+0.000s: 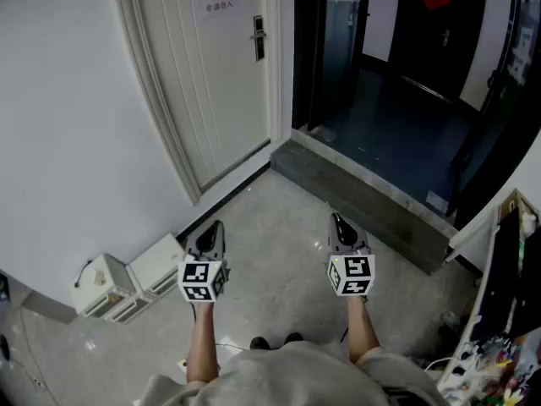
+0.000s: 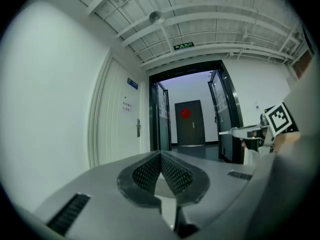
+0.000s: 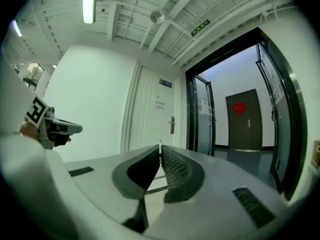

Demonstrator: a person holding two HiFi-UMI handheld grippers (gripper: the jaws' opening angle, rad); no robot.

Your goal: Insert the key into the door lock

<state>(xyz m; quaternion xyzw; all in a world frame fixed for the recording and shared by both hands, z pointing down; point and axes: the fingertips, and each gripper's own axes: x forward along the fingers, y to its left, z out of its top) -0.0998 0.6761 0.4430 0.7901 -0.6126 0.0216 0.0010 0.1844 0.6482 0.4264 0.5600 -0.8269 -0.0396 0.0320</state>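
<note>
The white door (image 1: 215, 74) stands shut far ahead, with its dark handle-and-lock plate (image 1: 259, 37) on the right edge; the lock also shows small in the left gripper view (image 2: 138, 128) and the right gripper view (image 3: 172, 125). Both grippers are held level, well short of the door. My right gripper (image 3: 160, 150) is shut on a thin silvery key (image 3: 160, 145) that pokes up at the jaw tips. My left gripper (image 2: 161, 155) is shut, its pads meeting with nothing between them. In the head view the left gripper (image 1: 215, 225) and right gripper (image 1: 336, 218) point forward side by side.
A paper notice (image 1: 220, 0) hangs on the door. White boxes (image 1: 127, 284) sit at the foot of the left wall. A dark stone step (image 1: 363, 194) leads into an open glass doorway (image 1: 397, 74) on the right. A cluttered shelf (image 1: 507, 337) stands at far right.
</note>
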